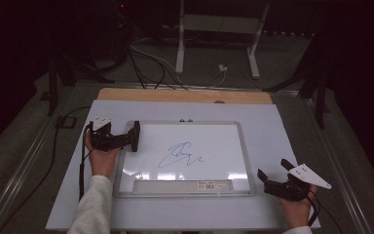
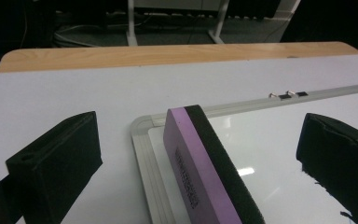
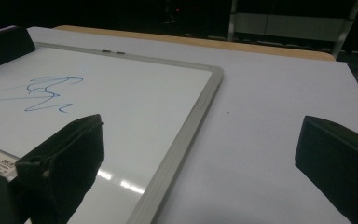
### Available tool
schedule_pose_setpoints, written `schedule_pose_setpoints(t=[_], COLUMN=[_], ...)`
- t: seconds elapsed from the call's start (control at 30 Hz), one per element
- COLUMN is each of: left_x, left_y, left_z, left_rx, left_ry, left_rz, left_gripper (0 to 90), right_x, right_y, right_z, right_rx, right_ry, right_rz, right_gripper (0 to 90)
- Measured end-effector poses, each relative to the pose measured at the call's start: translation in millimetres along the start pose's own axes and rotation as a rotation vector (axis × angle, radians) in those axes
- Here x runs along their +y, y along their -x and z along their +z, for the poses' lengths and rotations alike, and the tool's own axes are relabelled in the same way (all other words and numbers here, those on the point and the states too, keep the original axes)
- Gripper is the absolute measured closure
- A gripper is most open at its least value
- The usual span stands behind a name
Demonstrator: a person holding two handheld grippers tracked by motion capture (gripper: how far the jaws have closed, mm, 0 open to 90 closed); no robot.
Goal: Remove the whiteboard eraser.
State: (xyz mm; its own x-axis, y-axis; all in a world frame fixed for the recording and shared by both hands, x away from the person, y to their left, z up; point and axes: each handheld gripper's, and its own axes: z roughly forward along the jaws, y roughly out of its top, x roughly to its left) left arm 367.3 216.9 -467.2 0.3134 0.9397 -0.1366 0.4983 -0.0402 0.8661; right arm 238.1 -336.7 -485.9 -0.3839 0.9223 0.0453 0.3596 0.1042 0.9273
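A purple eraser [image 2: 205, 168] lies between the left gripper's [image 1: 126, 139] wide jaws, ungrasped; the whiteboard's [image 1: 224, 127] blue scribble [image 1: 179, 155] remains unwiped, right gripper [image 1: 275, 176] wide, idle.

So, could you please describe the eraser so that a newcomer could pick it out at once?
Find the framed whiteboard on the white table. At its upper left corner, between the left gripper jaws, lies the eraser: a purple block with a black felt side, unlike the pale board around it.
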Motion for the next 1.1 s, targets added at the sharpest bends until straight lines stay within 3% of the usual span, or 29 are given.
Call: schedule_pose_setpoints(t=[0.57, 0.83, 1.1], left_x=[-7.8, -10.2, -14.8], left_y=[6.3, 2.2, -3.3], left_z=[18.9, 16.7, 15.0], left_rx=[-0.005, 0.007, -0.011], left_ry=[-0.093, -0.116, -0.138], left_rz=[0.008, -0.007, -0.02], left_gripper=[4.8, 12.0, 23.1], right_x=[-0.2, -0.3, -0.4], right_y=[0.4, 0.9, 0.5], right_z=[0.1, -0.4, 0.1], right_rx=[0.002, 0.001, 0.003], right_ry=[-0.004, -0.001, -0.007], right_rz=[0.0, 0.0, 0.0], right_gripper=[2.0, 2.0, 2.0])
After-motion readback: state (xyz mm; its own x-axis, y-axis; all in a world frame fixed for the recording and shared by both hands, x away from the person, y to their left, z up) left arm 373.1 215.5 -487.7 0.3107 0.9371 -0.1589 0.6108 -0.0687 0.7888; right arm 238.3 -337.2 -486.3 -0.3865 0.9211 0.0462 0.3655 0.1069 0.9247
